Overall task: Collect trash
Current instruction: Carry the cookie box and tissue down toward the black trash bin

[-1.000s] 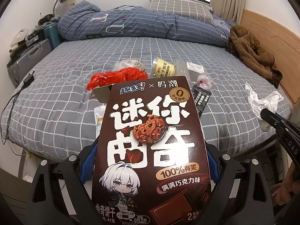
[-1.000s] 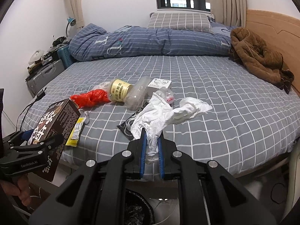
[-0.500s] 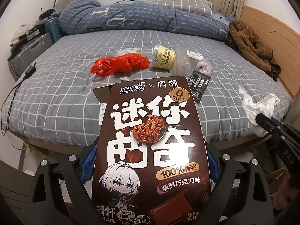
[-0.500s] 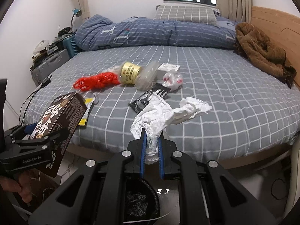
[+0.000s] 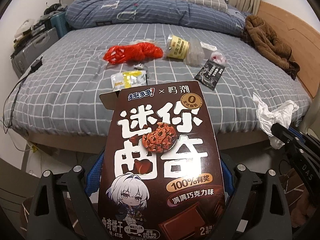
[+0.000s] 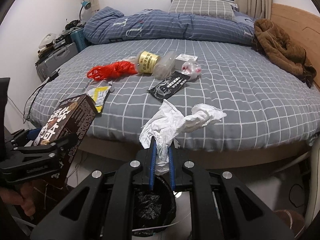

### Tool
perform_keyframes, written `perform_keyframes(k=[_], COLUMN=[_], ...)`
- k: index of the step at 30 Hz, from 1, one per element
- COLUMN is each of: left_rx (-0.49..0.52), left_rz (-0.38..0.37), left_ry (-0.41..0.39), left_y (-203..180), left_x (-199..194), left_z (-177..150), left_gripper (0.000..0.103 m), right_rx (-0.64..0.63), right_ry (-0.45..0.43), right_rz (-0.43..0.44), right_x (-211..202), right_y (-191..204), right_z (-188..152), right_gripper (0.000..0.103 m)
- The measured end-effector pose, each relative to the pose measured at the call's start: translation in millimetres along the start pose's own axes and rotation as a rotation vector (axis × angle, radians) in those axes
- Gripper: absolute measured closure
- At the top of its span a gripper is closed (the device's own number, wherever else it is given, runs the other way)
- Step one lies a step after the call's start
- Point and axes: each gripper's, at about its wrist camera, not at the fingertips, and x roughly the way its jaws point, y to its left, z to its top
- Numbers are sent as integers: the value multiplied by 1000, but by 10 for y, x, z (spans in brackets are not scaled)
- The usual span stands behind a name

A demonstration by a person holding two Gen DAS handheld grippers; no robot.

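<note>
The left gripper [image 5: 160, 180] was clamped wide across a brown cookie box [image 5: 162, 160], its blue pads pressed to the box's two sides; the left wrist view was half filled by the printed front of that box, while the right wrist view showed the same box [image 6: 68, 124] from the side, tilted, held off the near edge of the bed [image 6: 240, 104] with a hand [image 6: 24, 202] on the handle below; the right gripper [image 6: 161, 156] was closed tight on a crumpled white tissue [image 6: 180, 120], the wad bulging up and out above the pads; only the right wrist view showed the black-lined trash bin [image 6: 152, 210] on the floor, directly beneath that gripper and in front of the bed; the left wrist view caught the tissue [image 5: 270, 114] and the right gripper's tip only at its right border; still lying on the bed were a red plastic bag [image 5: 134, 53], a yellow tin [image 5: 178, 47] on its side just right of it, a clear plastic container [image 6: 164, 66] touching the tin, a black sachet [image 5: 212, 73] nearer the bed's near edge, and a yellow-and-white wrapper [image 5: 130, 79] just beyond the box's top; a brown jacket [image 6: 280, 50] lay heaped by the headboard side of the bed, well apart from the litter.
</note>
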Motion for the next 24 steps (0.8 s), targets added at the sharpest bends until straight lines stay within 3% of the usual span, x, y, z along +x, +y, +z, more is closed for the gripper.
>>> perform_keyframes(k=[16, 24], left_rx=[-36, -46], left_rz=[36, 38], left_ry=[57, 115], left_y=[197, 273], left_x=[-150, 10], left_z=[-463, -687], left_gripper=[14, 14], right_rx=[-11, -37], right_ry=[89, 148], right_rz=[56, 35], right_x=[16, 232], right_y=[210, 332], right_z=[-371, -546], right_gripper=[92, 92])
